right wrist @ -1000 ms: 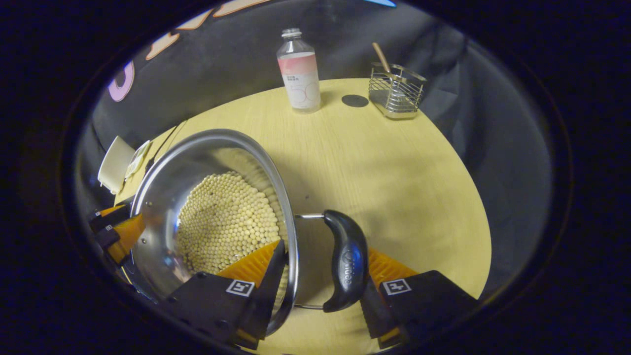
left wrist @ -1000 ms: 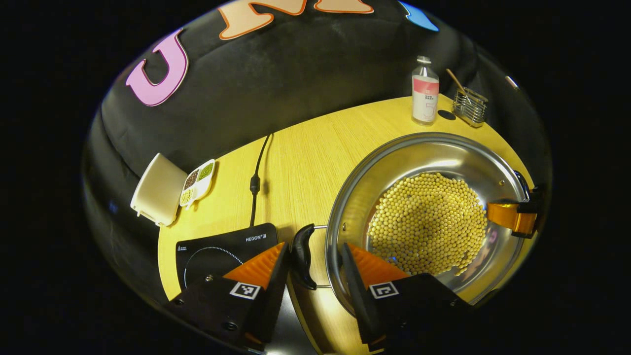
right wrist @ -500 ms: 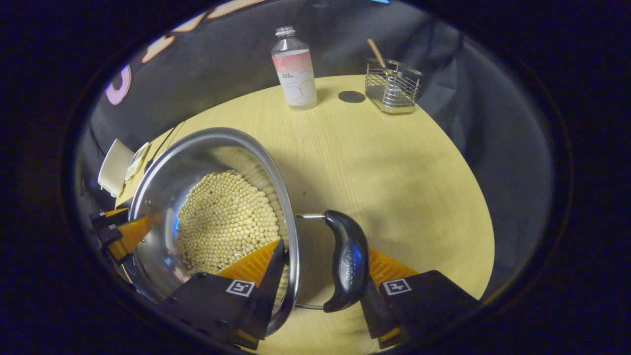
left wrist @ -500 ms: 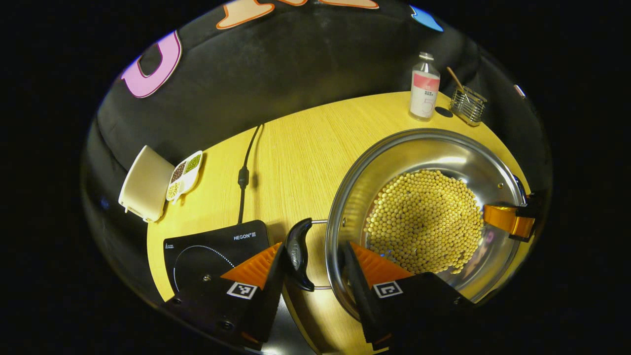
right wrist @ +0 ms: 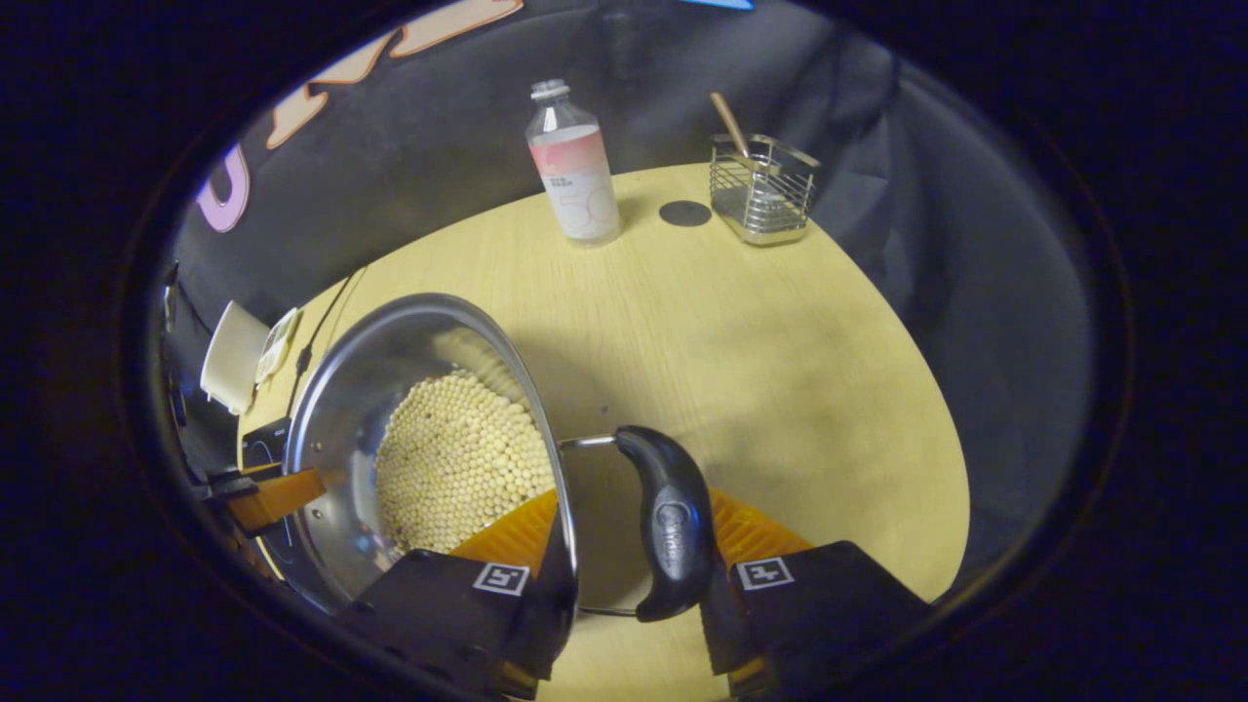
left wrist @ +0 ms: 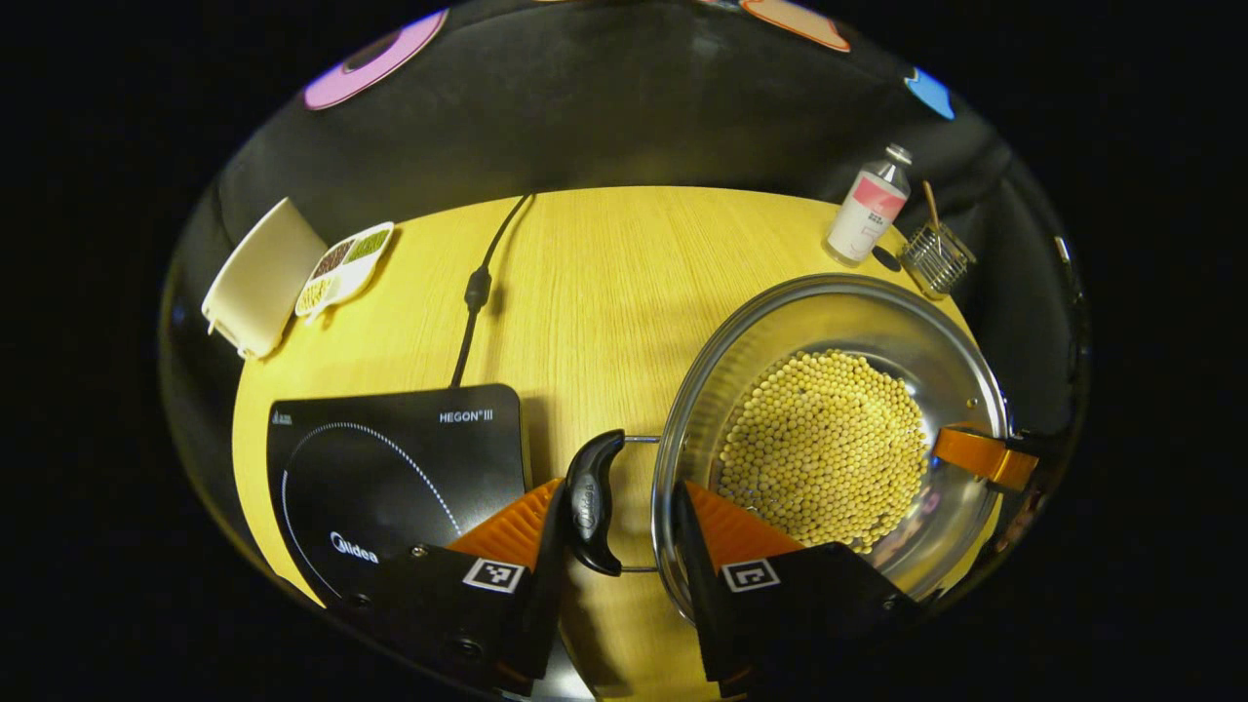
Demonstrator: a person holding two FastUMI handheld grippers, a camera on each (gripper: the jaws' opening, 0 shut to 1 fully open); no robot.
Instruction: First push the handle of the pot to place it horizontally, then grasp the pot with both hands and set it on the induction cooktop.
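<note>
Two-handed, holding a wide round stainless-steel pot [left wrist: 877,322] [right wrist: 356,409] half full of pale yellow soybeans [left wrist: 824,448] [right wrist: 458,458] by its opposite black curved side handles. Pinching the near side with the left gripper [left wrist: 619,487], pressing one finger against the outer face of the black handle [left wrist: 588,502] and the other against the inside of the pot wall, so clamping handle and rim between them. Doing the same on the far side with the right gripper [right wrist: 636,497]: closing on the other black handle [right wrist: 671,522] from outside and on the inner wall from within. Seeing each gripper from the other's view as well, the right gripper [left wrist: 980,456] reaching over the far rim in the left gripper view and the left gripper [right wrist: 278,495] doing likewise in the right gripper view. Keeping the pot over the light wooden round table [left wrist: 604,283] [right wrist: 741,341], just beside the flat black induction cooktop [left wrist: 390,458] [right wrist: 261,444] and not on it; not possible to tell whether resting on the wood or raised off it. Leaving untouched, near the table's back edge, a clear bottle with a pink and white label [left wrist: 866,207] [right wrist: 573,166], a metal wire basket [left wrist: 936,258] [right wrist: 760,190] holding a wooden stick, a cream-coloured container [left wrist: 258,278], a white divided dish of grains [left wrist: 343,268] and the black power cable [left wrist: 478,288].
</note>
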